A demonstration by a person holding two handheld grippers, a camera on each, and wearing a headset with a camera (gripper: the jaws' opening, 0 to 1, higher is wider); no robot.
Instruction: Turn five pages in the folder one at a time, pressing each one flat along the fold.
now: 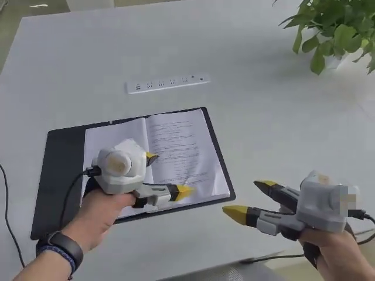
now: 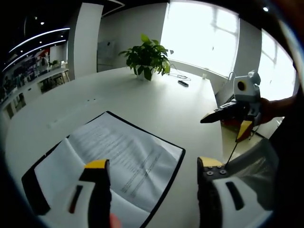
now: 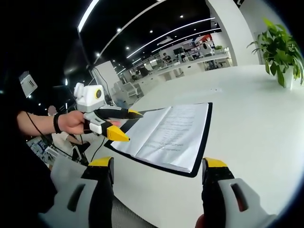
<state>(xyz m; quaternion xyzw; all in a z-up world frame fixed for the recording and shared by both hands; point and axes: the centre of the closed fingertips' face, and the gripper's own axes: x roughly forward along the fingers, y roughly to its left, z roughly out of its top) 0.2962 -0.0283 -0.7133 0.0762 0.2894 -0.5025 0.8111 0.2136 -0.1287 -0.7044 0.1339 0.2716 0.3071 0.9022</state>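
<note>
1. the folder [image 1: 181, 143] is lying open on the white bench [image 1: 275, 123], printed pages facing up.
2. the left gripper [image 1: 167, 174] is hovering over the folder's near edge, its fingers spread wide and gripping nothing; whether the lower tip is touching the page is unclear.
3. the right gripper [image 1: 249, 198] is hanging near the folder's near right corner, over bare bench, its fingers parted and empty.

Open-plan office: white mtg table [image 1: 263, 117] w/ power strip [image 1: 167, 84], potted plant [image 1: 334, 29], desk rows [image 3: 190, 61], strip lights [image 3: 156, 40].
</note>
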